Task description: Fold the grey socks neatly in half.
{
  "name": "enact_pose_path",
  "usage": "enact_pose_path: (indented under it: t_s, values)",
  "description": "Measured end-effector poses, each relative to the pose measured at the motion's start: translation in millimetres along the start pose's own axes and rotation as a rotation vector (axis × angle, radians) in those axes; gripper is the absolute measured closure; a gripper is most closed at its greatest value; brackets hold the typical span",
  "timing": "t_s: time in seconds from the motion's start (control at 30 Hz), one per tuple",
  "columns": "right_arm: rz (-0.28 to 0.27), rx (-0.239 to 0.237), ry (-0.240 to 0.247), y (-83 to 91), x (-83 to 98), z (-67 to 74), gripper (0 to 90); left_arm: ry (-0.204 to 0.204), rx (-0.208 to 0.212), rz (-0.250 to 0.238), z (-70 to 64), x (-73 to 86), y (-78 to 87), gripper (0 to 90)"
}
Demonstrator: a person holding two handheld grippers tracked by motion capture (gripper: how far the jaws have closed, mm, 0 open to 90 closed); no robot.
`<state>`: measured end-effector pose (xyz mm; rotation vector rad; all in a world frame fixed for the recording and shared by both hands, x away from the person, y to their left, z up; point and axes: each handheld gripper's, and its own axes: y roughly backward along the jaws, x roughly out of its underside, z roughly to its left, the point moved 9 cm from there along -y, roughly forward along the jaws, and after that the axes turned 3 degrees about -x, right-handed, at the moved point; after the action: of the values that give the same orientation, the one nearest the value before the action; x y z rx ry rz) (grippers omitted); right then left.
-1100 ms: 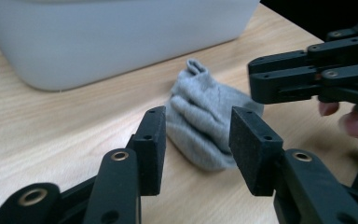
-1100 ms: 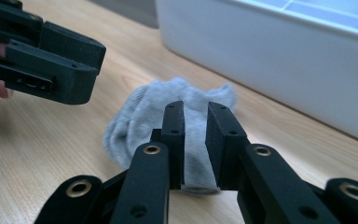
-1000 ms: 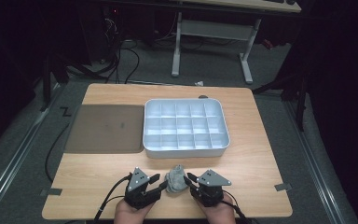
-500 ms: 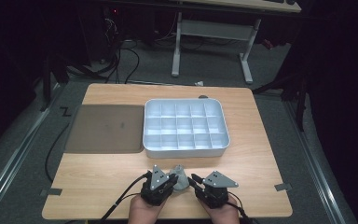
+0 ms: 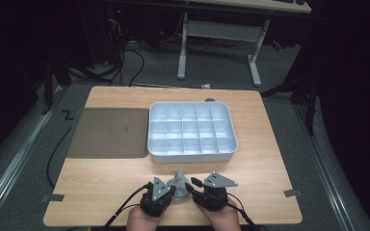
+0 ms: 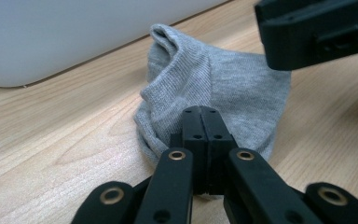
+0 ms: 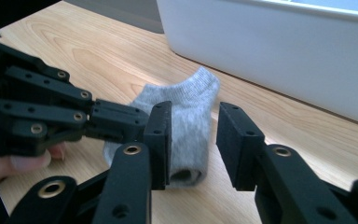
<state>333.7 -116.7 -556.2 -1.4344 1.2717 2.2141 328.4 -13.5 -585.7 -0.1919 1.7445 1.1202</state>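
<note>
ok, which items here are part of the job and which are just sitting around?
In the job:
- grey sock, near the table's front edge
- left gripper, shut on the sock's edge
- right gripper, open, fingers either side of the sock
- likely the white compartment tray, just behind

Lying about:
- brown mat, left of the tray
- wooden table

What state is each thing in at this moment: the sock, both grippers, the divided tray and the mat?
Grey sock: crumpled on the table, pinched at one edge.
Left gripper: shut on the sock.
Right gripper: open, jaws either side of the sock.
White divided tray: empty, flat on the table.
Brown mat: flat, bare.
</note>
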Motion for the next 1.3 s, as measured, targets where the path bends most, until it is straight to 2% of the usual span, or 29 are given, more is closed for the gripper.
enact_pose_path:
  t_s: [0.1,0.13,0.23,0.27,0.43,0.63,0.73,0.77,0.87,0.93,1.07,1.13,1.3]
  values:
    - [0.017,-0.001,-0.006,-4.7,0.9,-0.8,63.2,-0.004,0.002,0.003,-0.1,0.4,0.1,90.0]
    - [0.054,0.001,-0.027,-10.6,6.0,-4.2,60.6,-0.005,0.005,0.004,-0.4,0.6,0.1,90.0]
    - [0.072,-0.01,-0.052,-13.2,9.2,-6.4,58.9,-0.003,0.007,0.007,-0.7,0.3,-0.7,90.0]
    - [0.108,-0.026,-0.066,-15.0,14.2,-7.5,57.5,-0.006,0.012,0.012,-1.1,-0.3,-2.1,90.0]
    - [0.123,-0.027,-0.075,-12.6,21.1,-10.0,57.1,-0.025,0.032,0.014,-3.7,-4.4,-8.1,90.0]
    - [0.142,-0.037,-0.119,-10.7,28.8,-12.7,60.3,-0.043,0.069,0.016,-5.8,-6.3,-10.6,90.0]
    - [0.145,-0.049,-0.127,-10.9,31.2,-11.0,63.3,-0.047,0.074,0.015,-6.0,-6.2,-10.4,90.0]
    - [0.147,-0.053,-0.132,-10.7,31.9,-10.4,63.7,-0.066,0.078,0.014,-6.4,-6.1,-10.2,90.0]
    - [0.148,-0.059,-0.141,-10.0,33.2,-9.5,66.8,-0.063,0.082,0.014,-6.2,-6.2,-10.2,90.0]
    - [0.142,-0.069,-0.146,-9.3,33.9,-7.1,71.8,-0.066,0.084,0.015,-6.3,-6.6,-10.8,90.0]
    - [0.121,-0.046,-0.101,-6.3,33.4,-2.6,80.9,-0.07,0.079,0.013,-7.4,-7.2,-11.6,90.0]
    - [0.112,-0.026,-0.06,-5.2,32.2,-0.3,81.7,-0.071,0.077,0.015,-7.6,-7.4,-11.9,90.0]
    - [0.095,-0.01,-0.028,-1.3,29.4,4.0,81.9,-0.071,0.072,0.012,-8.1,-7.6,-11.9,90.0]
